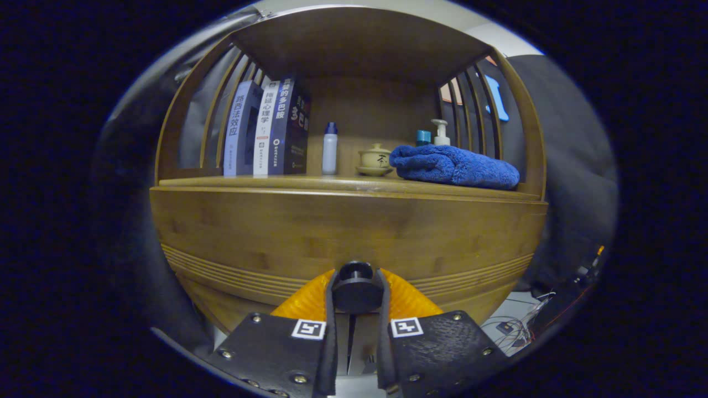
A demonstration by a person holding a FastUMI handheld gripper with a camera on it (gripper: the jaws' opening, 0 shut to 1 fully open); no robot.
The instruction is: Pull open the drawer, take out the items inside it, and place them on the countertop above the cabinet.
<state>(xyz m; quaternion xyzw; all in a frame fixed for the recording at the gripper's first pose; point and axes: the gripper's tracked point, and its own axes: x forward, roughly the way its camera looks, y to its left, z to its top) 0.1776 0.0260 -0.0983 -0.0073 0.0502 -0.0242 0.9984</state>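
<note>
Wood everywhere up front: cabinet [348, 232] dead ahead, grain running sideways across the drawer front [276, 232], grooved bands curving along its lower part. Dark booth cloth [569, 182] hanging on both sides, pale floor [520, 315] off to the lower right with loose cables [511, 326] strewn across it.

Above the drawer, countertop [343, 183] sitting as a shelf under a wooden roof, slatted sides left and right. Crowded up there: 3 books [265, 130] standing upright at the left, small white bottle [329, 148] just beside them, lidded ceramic cup [374, 159] in the middle, folded blue towel [456, 166] sprawling across the right half, pump dispenser [440, 132] and teal-capped container [423, 137] tucked behind the towel.

Down low, dark round knob [357, 284] sticking out from the drawer front, looking matte and stubby, with a narrower neck behind its cap. Gripper [357, 301] clamped on that knob, 1 finger pressing each side, fingers drawn in close. Drawer front flush with the cabinet face, no gap visible along its top edge. Contents hidden.

Free countertop: a bare strip along the front lip, a little space between bottle and cup. Right half taken by the towel right out to the slats.
</note>
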